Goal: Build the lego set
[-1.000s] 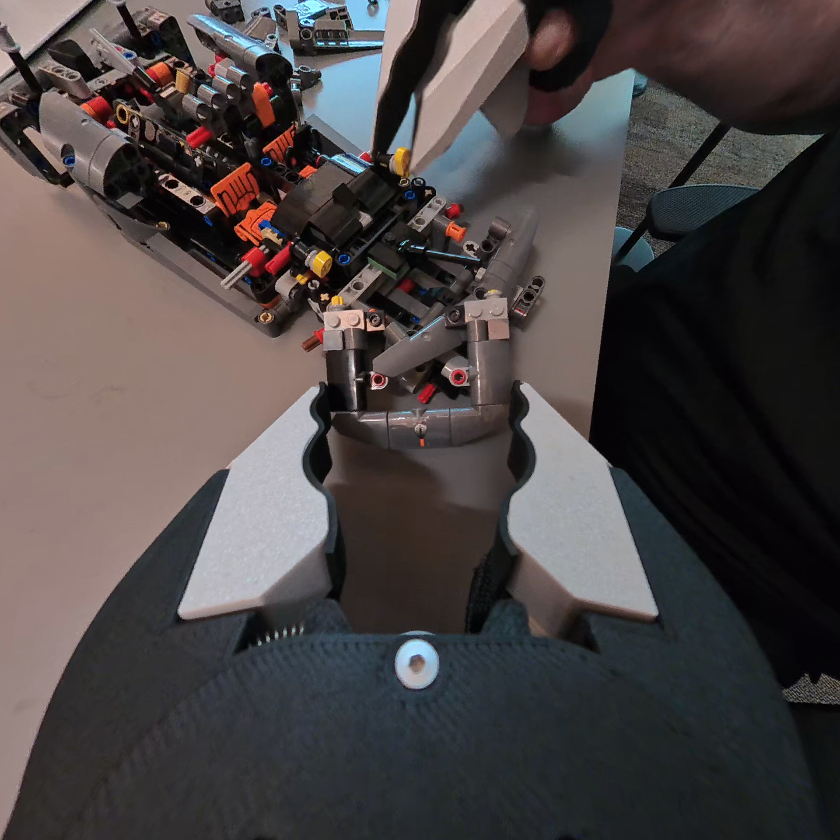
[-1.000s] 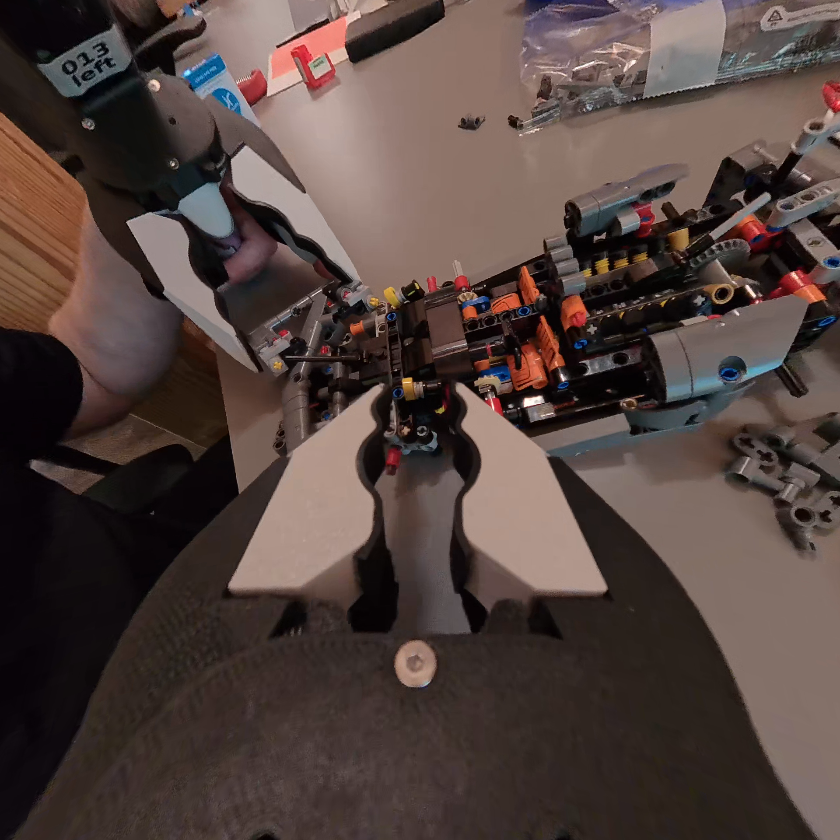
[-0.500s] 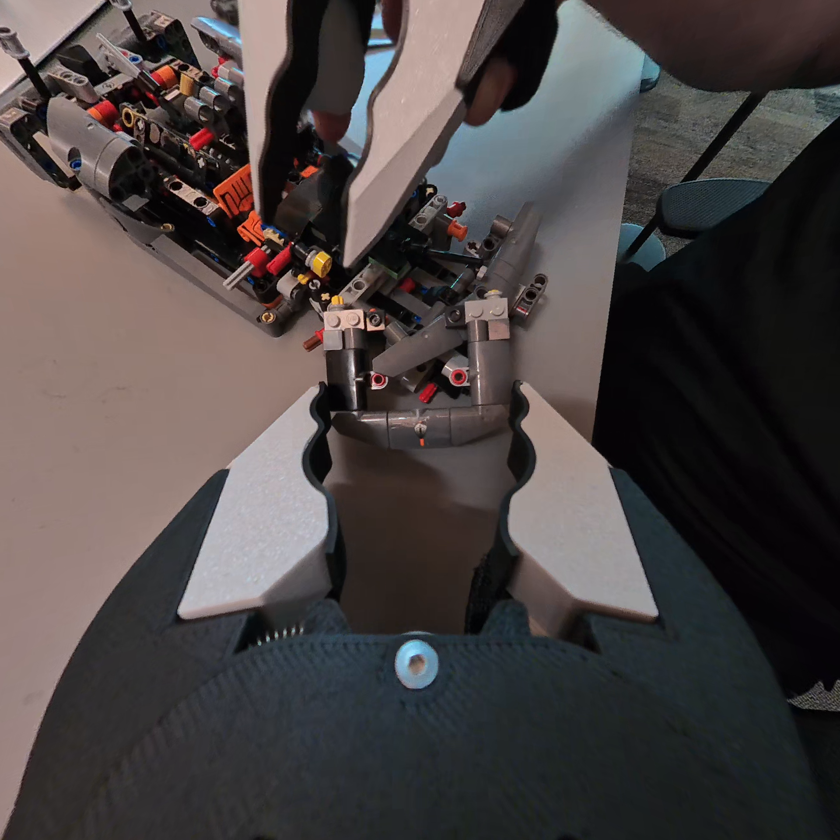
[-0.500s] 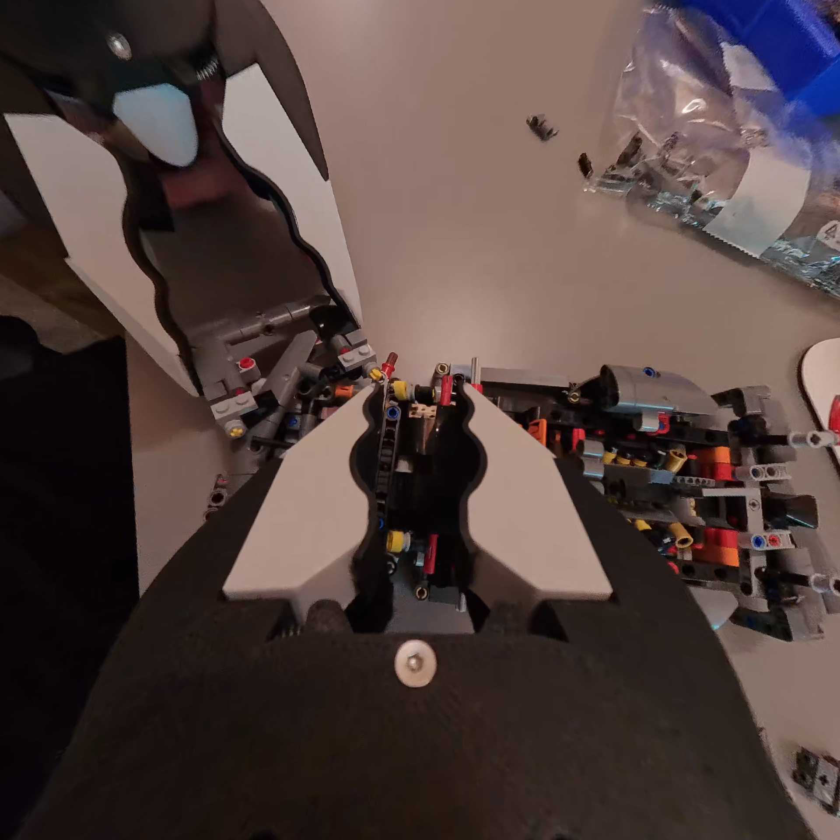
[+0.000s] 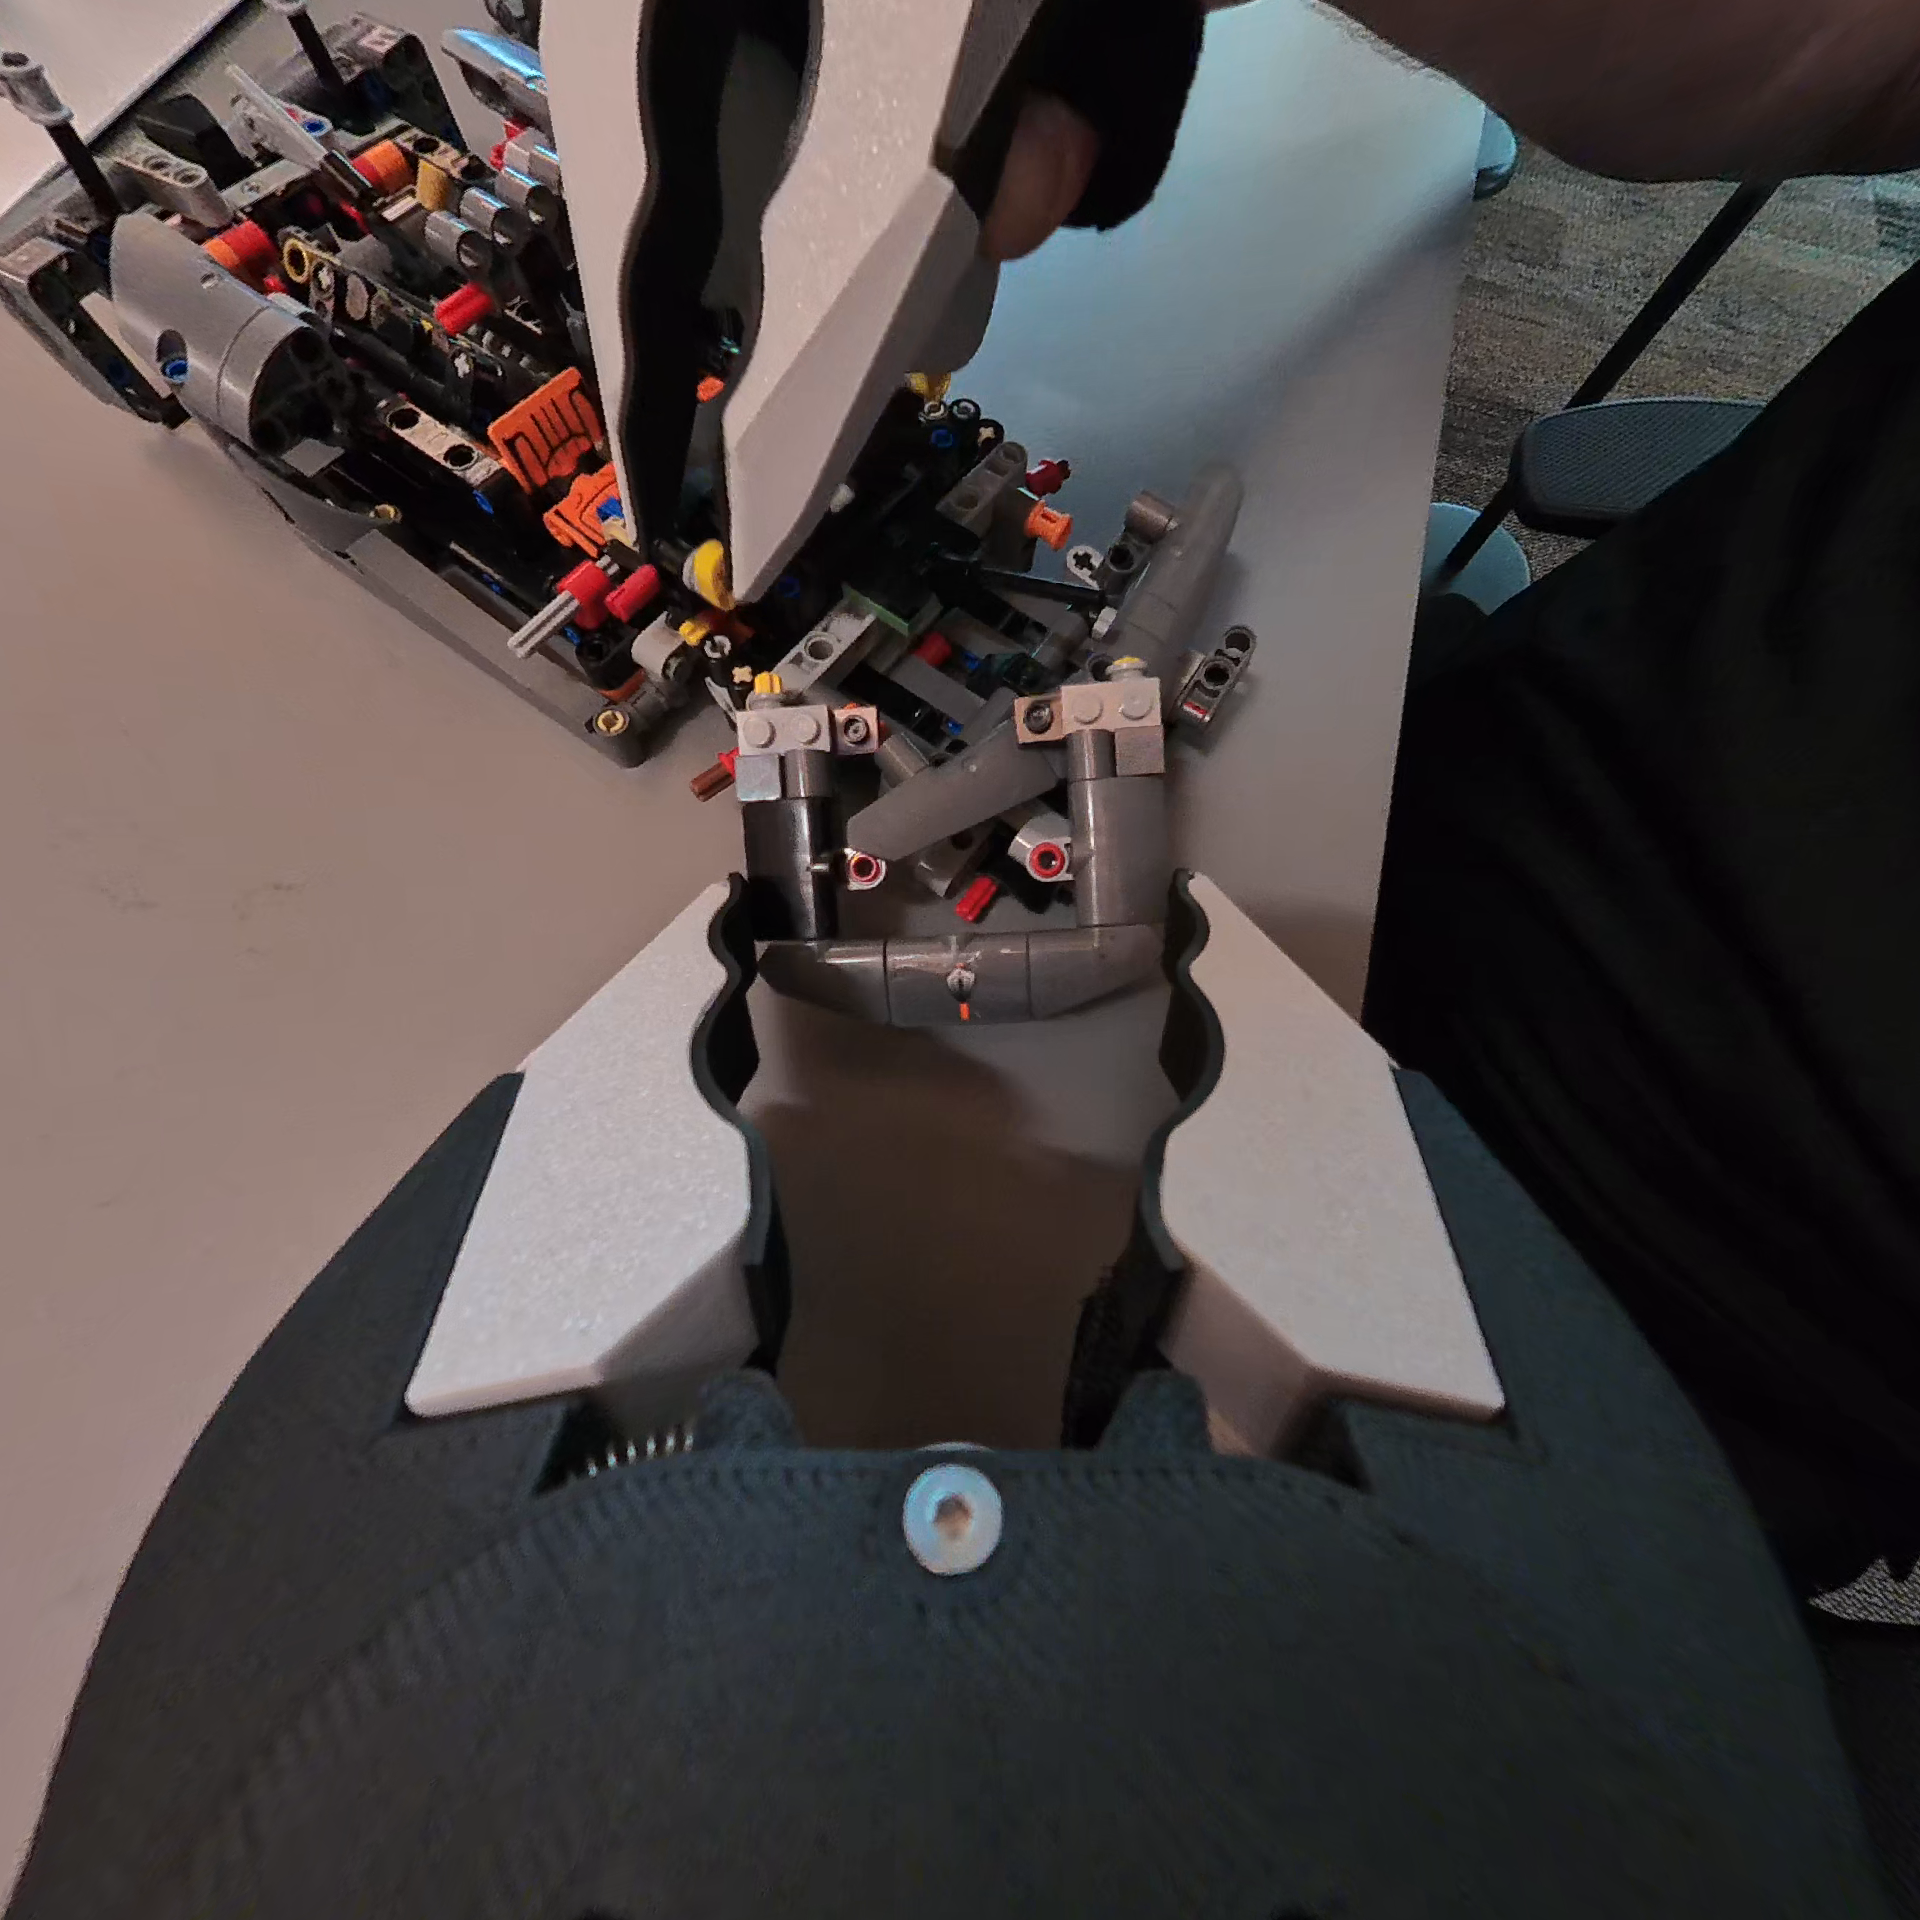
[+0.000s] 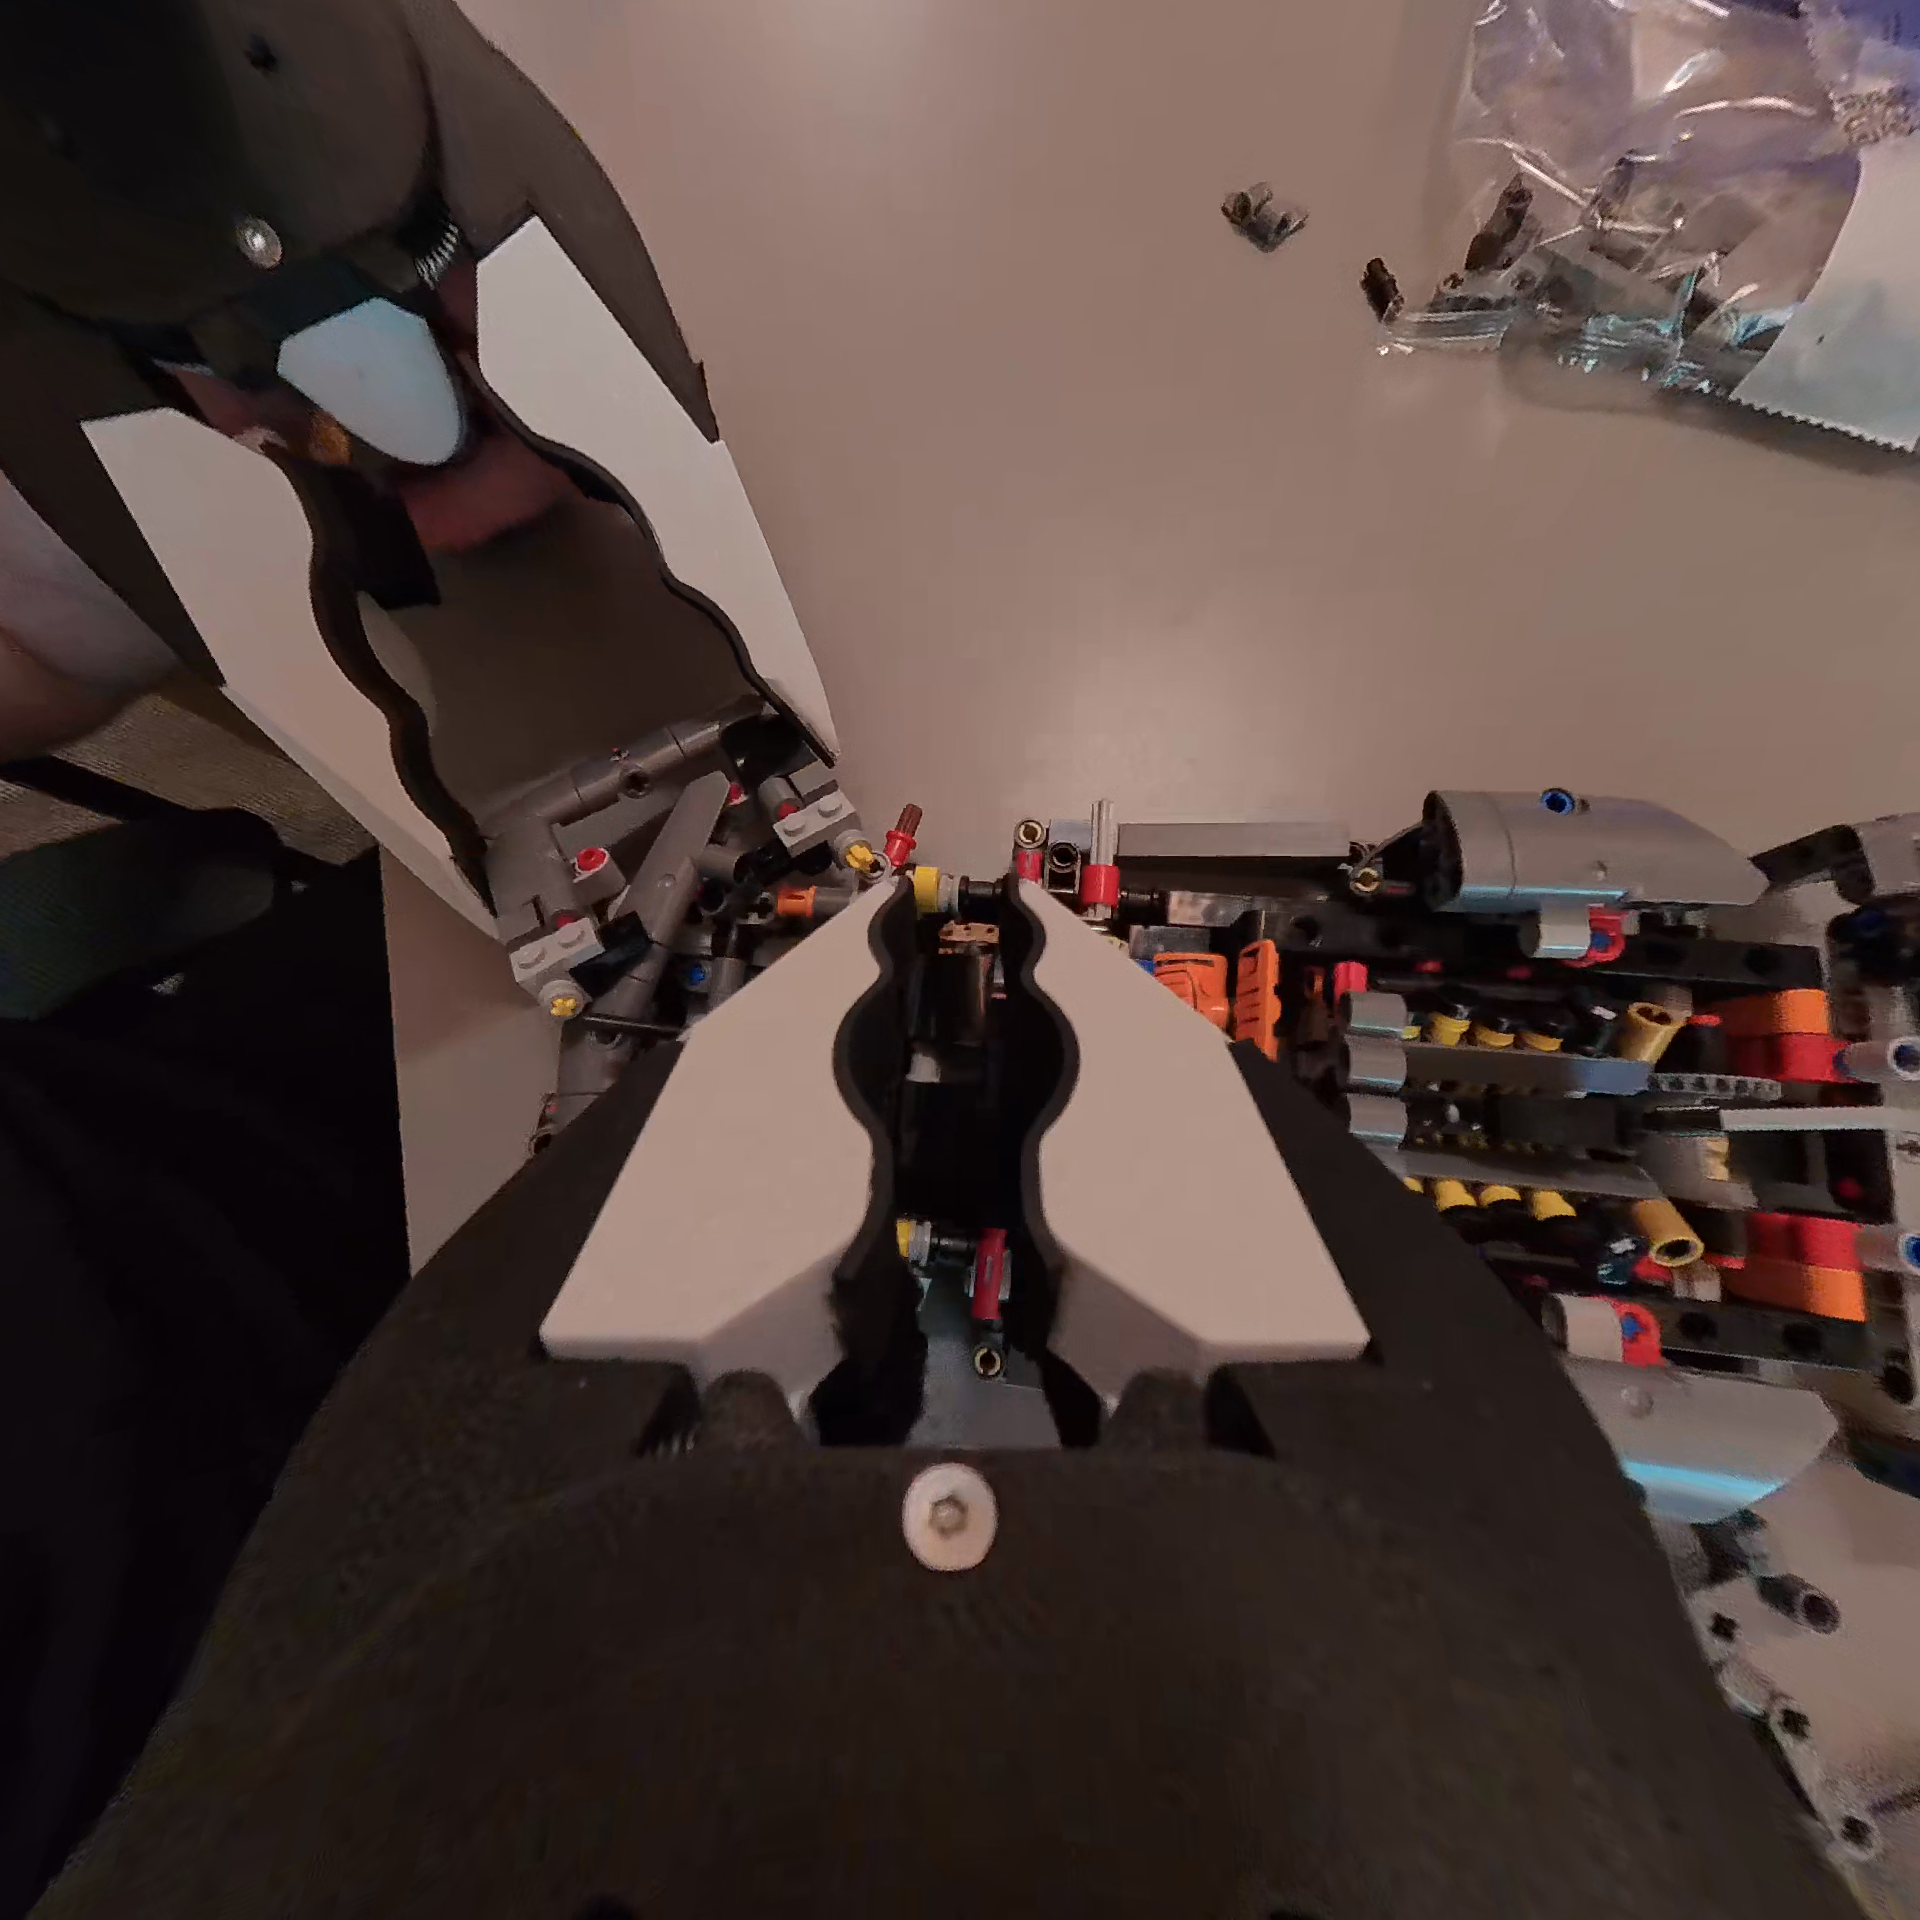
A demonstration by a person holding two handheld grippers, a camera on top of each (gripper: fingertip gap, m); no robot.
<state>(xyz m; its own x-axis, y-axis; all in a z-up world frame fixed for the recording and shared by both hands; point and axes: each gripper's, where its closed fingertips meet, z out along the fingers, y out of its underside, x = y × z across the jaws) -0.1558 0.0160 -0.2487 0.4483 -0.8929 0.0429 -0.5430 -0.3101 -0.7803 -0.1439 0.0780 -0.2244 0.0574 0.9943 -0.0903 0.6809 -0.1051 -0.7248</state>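
Jaws of the left gripper (image 5: 961, 914) spread wide, clamping the grey U-shaped frame (image 5: 961, 982); right gripper's (image 6: 958, 896) nearly closed around the model's (image 6: 1507, 1091) black part.

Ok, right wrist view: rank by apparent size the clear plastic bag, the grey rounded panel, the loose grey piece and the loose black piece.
1. clear plastic bag, partly out of frame
2. grey rounded panel
3. loose grey piece and loose black piece: both tiny, too close to rank

Grey, black, orange-and-red brick model (image 5: 436, 343), beige table (image 5: 208, 935) — white-fingered, black-padded hand-held gripper (image 5: 961, 914)
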